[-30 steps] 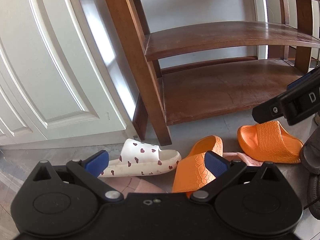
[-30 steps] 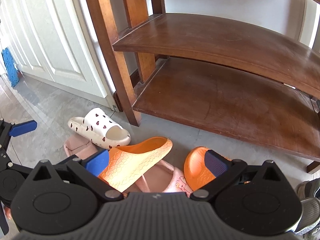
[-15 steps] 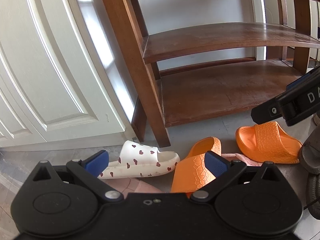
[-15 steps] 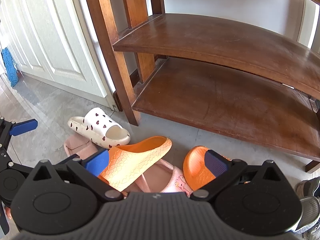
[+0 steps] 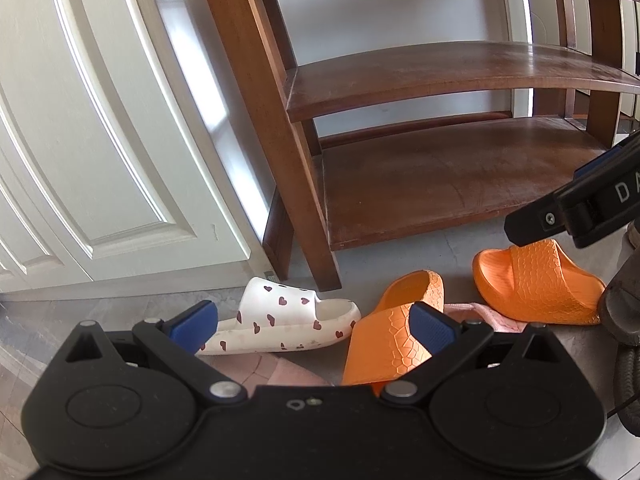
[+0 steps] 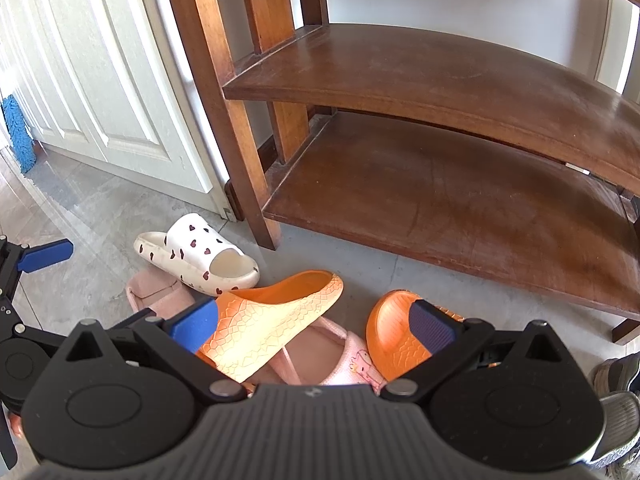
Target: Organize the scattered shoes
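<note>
My left gripper (image 5: 312, 322) and my right gripper (image 6: 312, 322) both hang over the shoes on the floor (image 6: 92, 216). The jaws of both are wide apart and hold nothing.

The shoes lie in a heap in front of the wooden shoe rack (image 6: 440, 208). A white slipper with hearts (image 5: 280, 320) sits by the rack's leg. One orange slipper (image 6: 272, 320) is tipped on its side and leans on a pink slipper (image 6: 340, 360). The other orange slipper (image 6: 396, 332) is just beside them. A second pink slipper (image 6: 156, 292) touches the white one. The rack's shelves look bare.

I think the first job is to pick up one shoe. I would take the tipped orange one, since it lies on top. I should come down slowly, put one jaw on each side of its thick strap, and squeeze only that shoe. If I catch the pink one too, both may drag. Then I lift it clear before I move it to the low shelf (image 5: 460, 176).
</note>
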A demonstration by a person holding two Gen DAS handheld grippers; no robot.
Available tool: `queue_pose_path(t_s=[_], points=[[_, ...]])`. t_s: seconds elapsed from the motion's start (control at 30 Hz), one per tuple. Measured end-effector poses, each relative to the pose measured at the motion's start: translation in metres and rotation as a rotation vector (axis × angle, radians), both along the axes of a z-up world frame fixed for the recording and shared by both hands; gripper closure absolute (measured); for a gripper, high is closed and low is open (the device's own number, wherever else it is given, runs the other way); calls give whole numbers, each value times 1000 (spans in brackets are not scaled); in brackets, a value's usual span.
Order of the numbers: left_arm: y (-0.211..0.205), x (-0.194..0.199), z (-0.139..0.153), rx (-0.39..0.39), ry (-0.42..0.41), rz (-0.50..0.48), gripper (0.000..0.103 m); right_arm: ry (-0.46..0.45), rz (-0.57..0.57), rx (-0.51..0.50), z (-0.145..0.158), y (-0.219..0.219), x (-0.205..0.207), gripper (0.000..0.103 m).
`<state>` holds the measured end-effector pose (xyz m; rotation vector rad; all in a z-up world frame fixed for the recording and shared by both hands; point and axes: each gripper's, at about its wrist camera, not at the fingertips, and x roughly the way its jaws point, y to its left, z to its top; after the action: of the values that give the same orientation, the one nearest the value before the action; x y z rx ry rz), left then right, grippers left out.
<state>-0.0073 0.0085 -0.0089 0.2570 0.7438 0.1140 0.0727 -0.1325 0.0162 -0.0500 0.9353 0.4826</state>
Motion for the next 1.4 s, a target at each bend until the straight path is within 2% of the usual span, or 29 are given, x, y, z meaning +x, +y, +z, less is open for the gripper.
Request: queue_pose_path(t_s=[0.53, 0.8, 1.0, 1.07, 1.17, 1.33, 1.4], points=[[-2, 5, 1, 1, 1, -4, 1, 8, 1, 1, -2, 0, 1, 0], [11, 2, 0, -47, 9, -8, 1, 4, -5, 1, 0, -1, 0, 0], [41, -6, -19, -167, 45, 55, 3, 3, -10, 4, -1, -2, 1, 0], [50, -13, -27, -236, 44, 36, 7, 5, -10, 2, -2, -1, 1, 0], [50, -20, -39, -295, 52, -18, 10, 11, -4, -7, -5, 1, 2, 0], [43, -15, -66, -362, 93, -61, 18, 24, 10, -35, -11, 2, 2, 0], [47, -8, -80, -452, 111, -43, 21, 26, 9, -42, -12, 0, 1, 0]])
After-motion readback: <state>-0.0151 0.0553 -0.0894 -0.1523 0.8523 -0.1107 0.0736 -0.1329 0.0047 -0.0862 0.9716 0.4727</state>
